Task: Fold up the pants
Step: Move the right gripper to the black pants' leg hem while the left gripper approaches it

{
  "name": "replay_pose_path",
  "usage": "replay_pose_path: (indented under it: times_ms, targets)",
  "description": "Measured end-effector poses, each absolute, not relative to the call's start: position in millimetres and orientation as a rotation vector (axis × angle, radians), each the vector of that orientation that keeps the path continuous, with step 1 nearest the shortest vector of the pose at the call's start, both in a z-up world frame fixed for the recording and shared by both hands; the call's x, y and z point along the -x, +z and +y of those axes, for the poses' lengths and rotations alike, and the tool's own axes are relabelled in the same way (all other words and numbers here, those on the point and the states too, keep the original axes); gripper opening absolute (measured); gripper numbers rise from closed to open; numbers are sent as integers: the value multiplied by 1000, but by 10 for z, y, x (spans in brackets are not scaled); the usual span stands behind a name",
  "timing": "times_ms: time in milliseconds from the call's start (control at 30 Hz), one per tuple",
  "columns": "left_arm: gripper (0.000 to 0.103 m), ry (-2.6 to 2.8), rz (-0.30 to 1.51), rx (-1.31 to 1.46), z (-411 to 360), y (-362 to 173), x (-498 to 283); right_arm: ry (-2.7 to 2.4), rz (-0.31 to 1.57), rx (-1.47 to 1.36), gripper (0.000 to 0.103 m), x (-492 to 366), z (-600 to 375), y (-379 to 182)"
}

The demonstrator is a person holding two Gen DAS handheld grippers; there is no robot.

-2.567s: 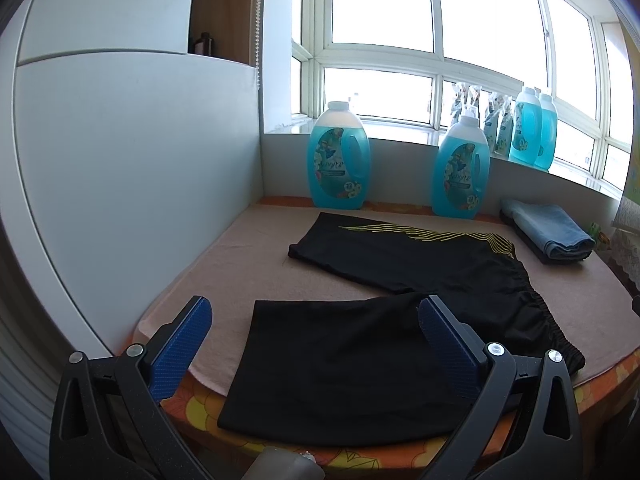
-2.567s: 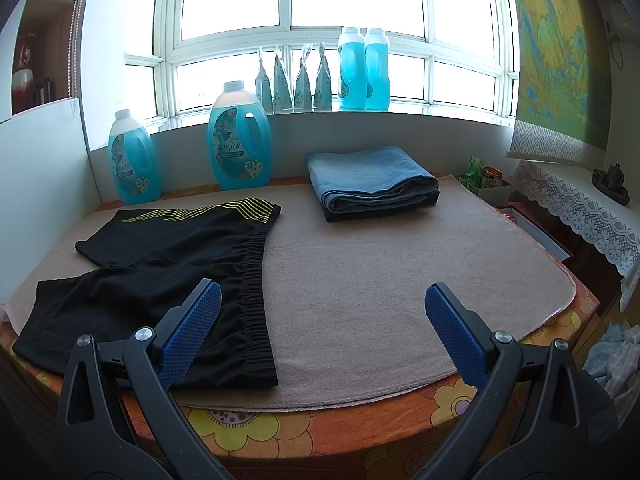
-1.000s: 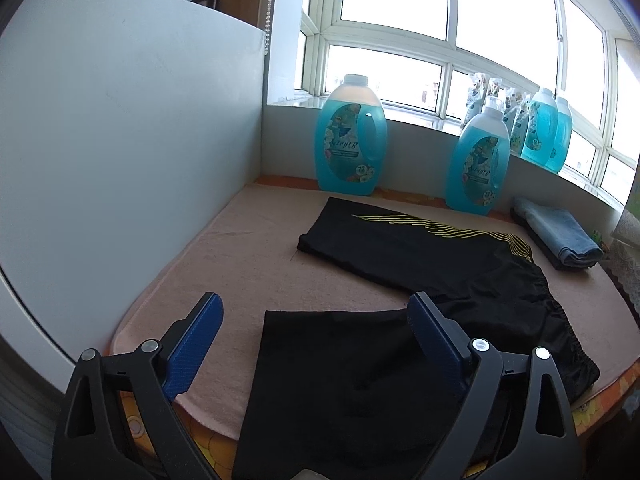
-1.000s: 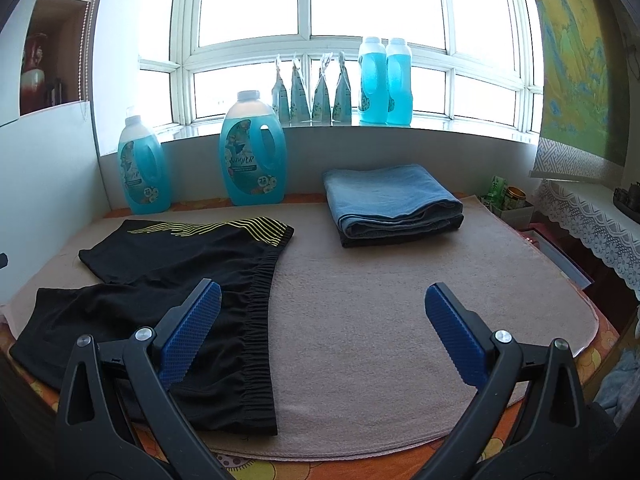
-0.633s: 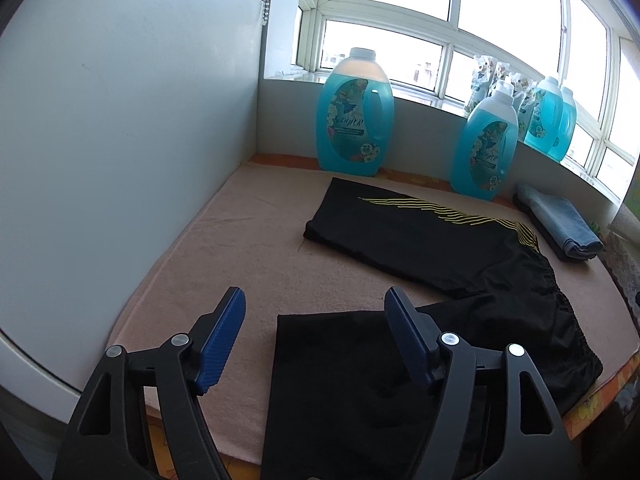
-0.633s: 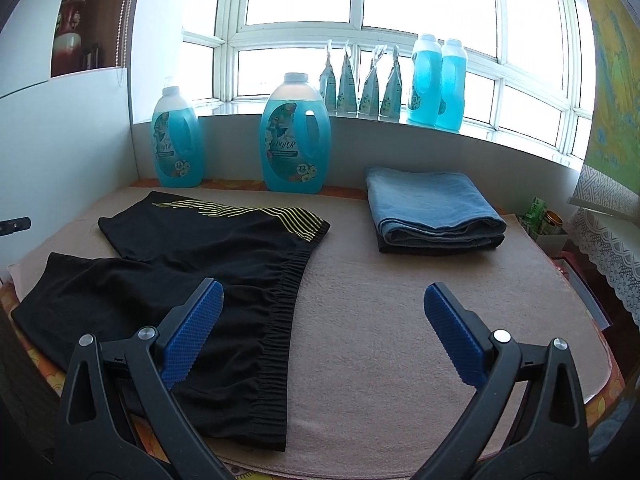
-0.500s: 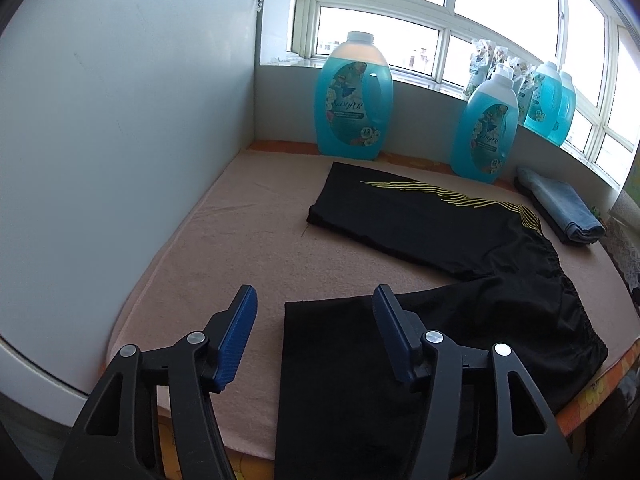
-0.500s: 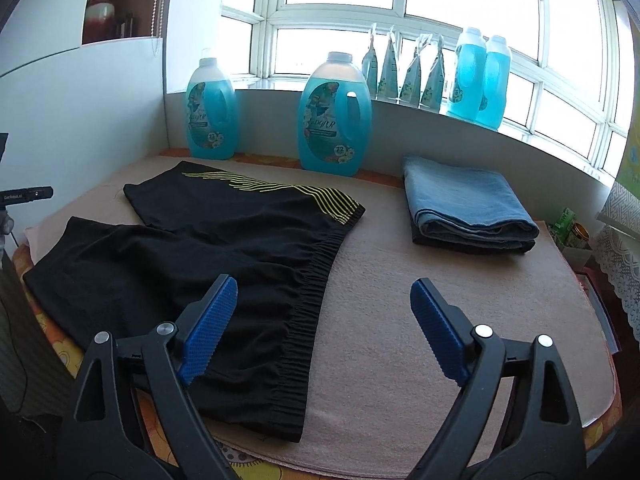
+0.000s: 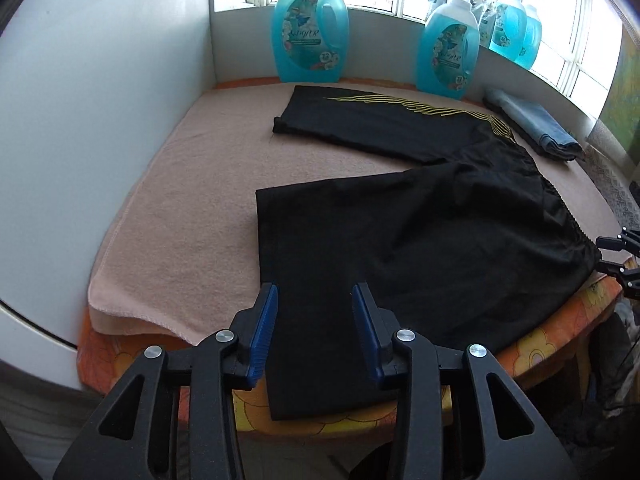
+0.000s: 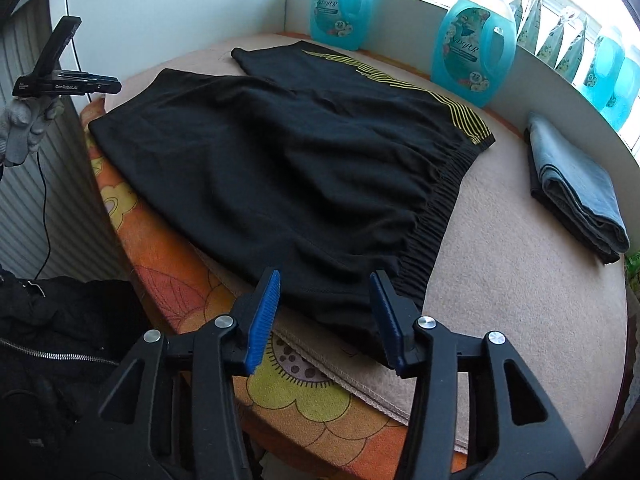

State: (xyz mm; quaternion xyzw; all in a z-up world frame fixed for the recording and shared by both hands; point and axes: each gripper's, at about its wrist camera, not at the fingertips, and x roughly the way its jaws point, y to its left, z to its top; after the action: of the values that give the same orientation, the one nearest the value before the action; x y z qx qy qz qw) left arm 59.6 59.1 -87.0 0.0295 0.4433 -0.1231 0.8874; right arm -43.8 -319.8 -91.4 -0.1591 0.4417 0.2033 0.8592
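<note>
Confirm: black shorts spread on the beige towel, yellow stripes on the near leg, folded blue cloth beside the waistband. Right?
Not quite. The yellow stripes run along the far leg, next to the blue bottles, as the left wrist view shows. The black shorts do lie on the beige towel, with the folded blue cloth off the waistband side.

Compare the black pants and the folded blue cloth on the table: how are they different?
The black pants lie spread flat with legs apart, unfolded; the folded blue cloth is a compact stack. The pants bear yellow stripes and hang over the near table edge; the cloth is plain and sits near the far side. Both rest on the beige towel.
</note>
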Motion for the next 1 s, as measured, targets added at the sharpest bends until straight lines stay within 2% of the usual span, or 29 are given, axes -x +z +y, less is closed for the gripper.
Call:
replay_pose_path:
  times_ms: [33, 400, 633, 1000]
  targets:
    - [37, -263, 936, -69, 595, -891, -561, 436, 936, 343, 43, 427, -3194, -938]
    - [37, -341, 1009, -97, 531, -1029, -317, 493, 963, 436, 42, 399, -3047, -1066]
    - [37, -416, 1030, -191, 290, -1076, -266, 481, 999, 441, 19, 331, -3037, -1112]
    - [37, -436, 1054, -310, 257, -1133, -267, 458, 987, 463, 12, 306, -2994, -1100]
